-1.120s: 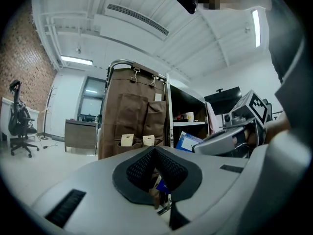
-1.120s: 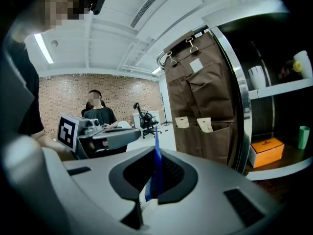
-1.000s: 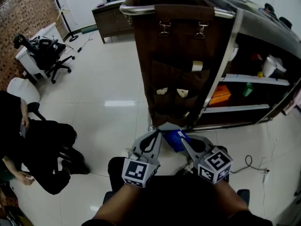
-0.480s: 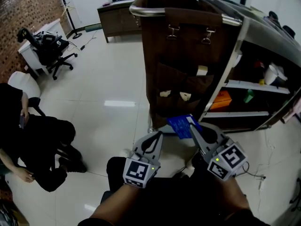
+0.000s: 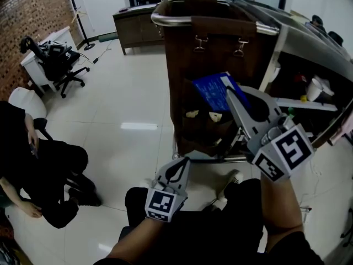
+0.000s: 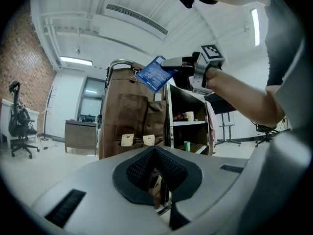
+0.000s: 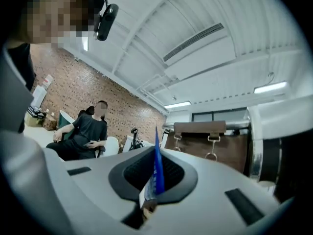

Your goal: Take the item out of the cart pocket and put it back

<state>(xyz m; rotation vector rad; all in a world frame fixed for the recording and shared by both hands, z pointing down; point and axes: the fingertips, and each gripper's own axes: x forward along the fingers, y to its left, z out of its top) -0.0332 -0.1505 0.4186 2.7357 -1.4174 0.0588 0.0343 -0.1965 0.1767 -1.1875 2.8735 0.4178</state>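
**Clerk:** Currently, what is entered for the right gripper (image 5: pixel 227 87)?

**Checker:** Entry one: its jaws are clamped on the blue packet (image 5: pixel 211 91). In the right gripper view the packet is shown edge-on, pinched between the pads (image 7: pixel 168 173).

**Clerk:** And for the left gripper (image 5: pixel 178 167)?

**Checker:** Entry two: the jaws are pressed together and nothing is held. It is kept low, well apart from the cart (image 5: pixel 274 54).

**Clerk:** What is recorded as changed?

**Checker:** In the picture of a second ago the packet is shown low, near the foot of the cart. It is now found raised in front of the brown hanging organiser (image 5: pixel 185 48), at the level of the upper pocket. It is held above the two cream sachets (image 5: pixel 192 114) lodged in the lower pockets. The right gripper is lifted with it. The left gripper is hardly shifted.

**Clerk:** What is meant for the task?

**Checker:** The taking-out is judged done, since the packet is clear of every pocket. The putting-back is judged to be the step in hand. It cannot be told whether a pocket mouth is already touched by the packet.

**Clerk:** Other entries?

**Checker:** One seated person (image 5: pixel 44 164) is noted at the left, well apart from the cart.
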